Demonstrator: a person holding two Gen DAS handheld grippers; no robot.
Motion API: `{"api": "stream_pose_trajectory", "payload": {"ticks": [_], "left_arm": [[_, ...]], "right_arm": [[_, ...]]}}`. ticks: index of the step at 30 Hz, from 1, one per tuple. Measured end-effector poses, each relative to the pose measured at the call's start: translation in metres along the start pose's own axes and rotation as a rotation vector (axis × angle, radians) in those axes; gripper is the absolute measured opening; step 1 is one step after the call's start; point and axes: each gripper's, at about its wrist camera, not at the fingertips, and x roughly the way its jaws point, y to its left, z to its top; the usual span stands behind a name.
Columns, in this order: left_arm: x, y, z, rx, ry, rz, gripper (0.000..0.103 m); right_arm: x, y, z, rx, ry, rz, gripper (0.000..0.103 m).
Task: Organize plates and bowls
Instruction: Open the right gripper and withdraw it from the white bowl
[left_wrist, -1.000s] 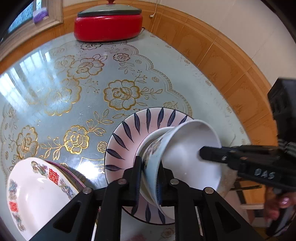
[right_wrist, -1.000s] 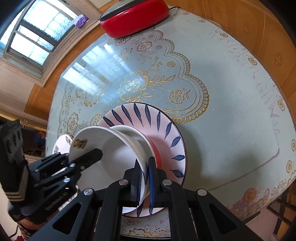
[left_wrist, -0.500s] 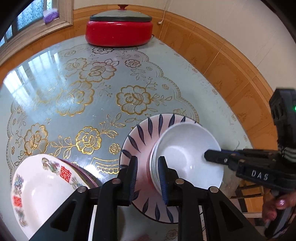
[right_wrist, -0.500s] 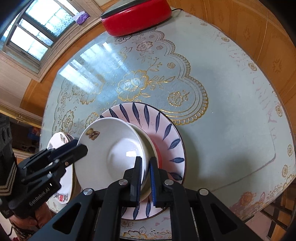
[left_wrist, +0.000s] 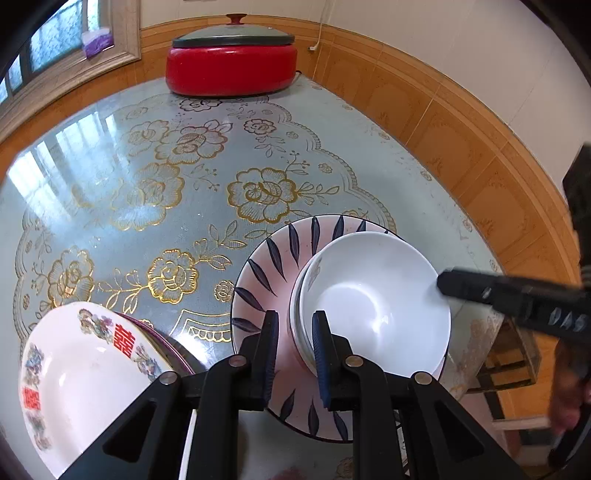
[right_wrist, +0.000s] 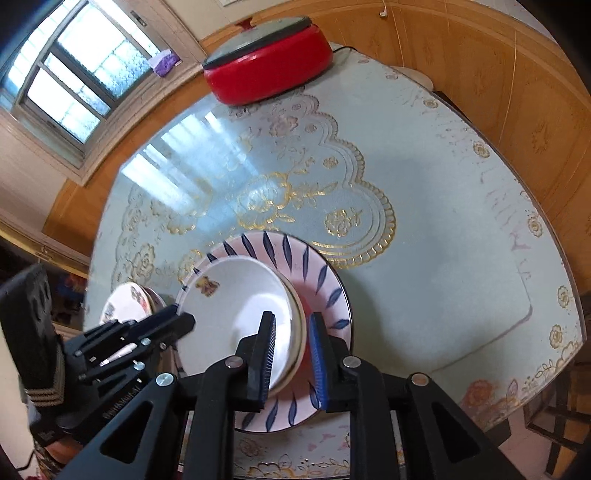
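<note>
**Two claws parted at the rim of the stacked white bowls**

Two white bowls (left_wrist: 373, 306) sit nested, one inside the other, upright on the pink plate with dark blue leaf strokes (left_wrist: 273, 266); the plate rests flat on the pale blue surface with gold flower print (left_wrist: 166, 184), near its front edge. Left claw (left_wrist: 293, 354): jaws apart, released, nothing gripped; the near rim of the bowl stack lies in the gap between its fingers. Right claw (right_wrist: 288, 354): jaws likewise apart, released; the bowl rim on that side sits between its blue-padded fingers (right_wrist: 317, 354), contact cannot be told. In the right wrist view the top bowl (right_wrist: 236, 314) shows a small brown and yellow motif on its inner wall; the pink plate (right_wrist: 325, 280) shows around it. Each claw appears in the other's view, at opposite sides of the stack.

Left of the pink plate, a white plate with red characters and floral rim (left_wrist: 74, 373) lies tilted on a darker dish; just beside the pink plate, not seen touching. A red electric pot with grey lid (left_wrist: 231, 62) stands at the far edge of the surface, well apart from the dishes.
</note>
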Motion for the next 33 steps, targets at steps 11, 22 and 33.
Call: {"api": "stream_pose_trajectory", "payload": {"ticks": [11,22,33], "left_arm": [[0.003,-0.002,-0.004,-0.002,0.009,0.005,0.019],[-0.030,0.030,0.004,-0.142,-0.104,0.010,0.059],[-0.022,0.040,-0.004,-0.148,-0.084,0.075,0.065]], "right_arm": [[0.023,-0.003,-0.006,0.026,0.023,0.022,0.017],[0.004,-0.014,0.001,0.023,-0.038,0.063,0.024],[0.016,-0.045,0.009,0.057,-0.034,-0.055,0.030]]}}
